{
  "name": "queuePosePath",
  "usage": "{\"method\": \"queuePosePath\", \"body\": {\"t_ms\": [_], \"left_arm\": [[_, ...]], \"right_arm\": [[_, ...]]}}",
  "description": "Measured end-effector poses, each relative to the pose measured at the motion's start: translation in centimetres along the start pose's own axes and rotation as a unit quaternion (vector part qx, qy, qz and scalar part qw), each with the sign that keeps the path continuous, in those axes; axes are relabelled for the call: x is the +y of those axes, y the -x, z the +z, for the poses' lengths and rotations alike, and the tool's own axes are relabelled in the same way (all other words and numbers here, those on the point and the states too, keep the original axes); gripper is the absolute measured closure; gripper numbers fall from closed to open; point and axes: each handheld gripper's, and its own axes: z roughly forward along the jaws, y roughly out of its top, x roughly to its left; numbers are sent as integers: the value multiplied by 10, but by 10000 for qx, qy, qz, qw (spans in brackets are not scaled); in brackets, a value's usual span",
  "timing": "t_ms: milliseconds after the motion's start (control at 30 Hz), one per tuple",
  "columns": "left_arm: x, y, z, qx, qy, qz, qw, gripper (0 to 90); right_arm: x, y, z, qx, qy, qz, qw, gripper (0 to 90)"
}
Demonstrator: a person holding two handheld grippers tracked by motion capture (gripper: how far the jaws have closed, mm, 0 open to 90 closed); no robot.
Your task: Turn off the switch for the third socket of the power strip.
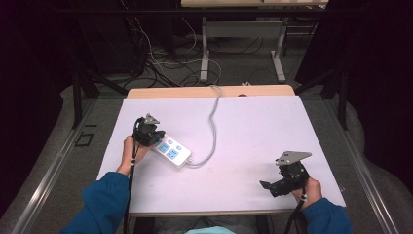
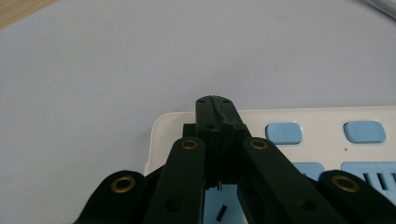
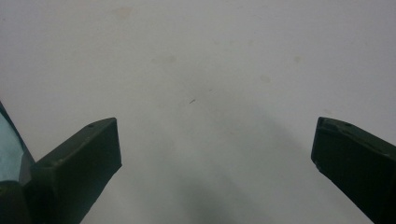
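left gripper: jaws pressed together, holding nothing, tip over power strip end | right gripper: jaws wide, empty, above bare table | progress: unclear, possibly pressing a switch; strip lies left-centre

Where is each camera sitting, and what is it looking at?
High view: above the person's side, looking forward and down at the table; blue sleeves and both hands show.
Left gripper view: rides the left hand-held gripper, looking along its closed jaws over the power strip.
Right gripper view: rides the right hand-held gripper, looking past its wide-apart jaws at bare table.
Shared: the high view and left gripper view both show the power strip.
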Motion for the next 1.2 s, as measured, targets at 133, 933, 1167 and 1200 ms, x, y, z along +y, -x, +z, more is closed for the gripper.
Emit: {"method": "queuePosePath", "body": {"t_ms": [133,933,1167,1200], "left_arm": [[0,0,0,2,4,-29,10000,900],[-3,-3,-16,54,120,-325,9994,430],[-4,2,-26,118,195,-288,9993,177],[-4,3,-28,132,175,-255,9994,164]], "right_arm": [[0,0,0,11,-18,8,10000,10],[0,0,-1,-2,-18,-6,10000,10],[0,-1,0,31,-34,30,10000,9],[0,-1,0,20,-31,47,10000,9]]}}
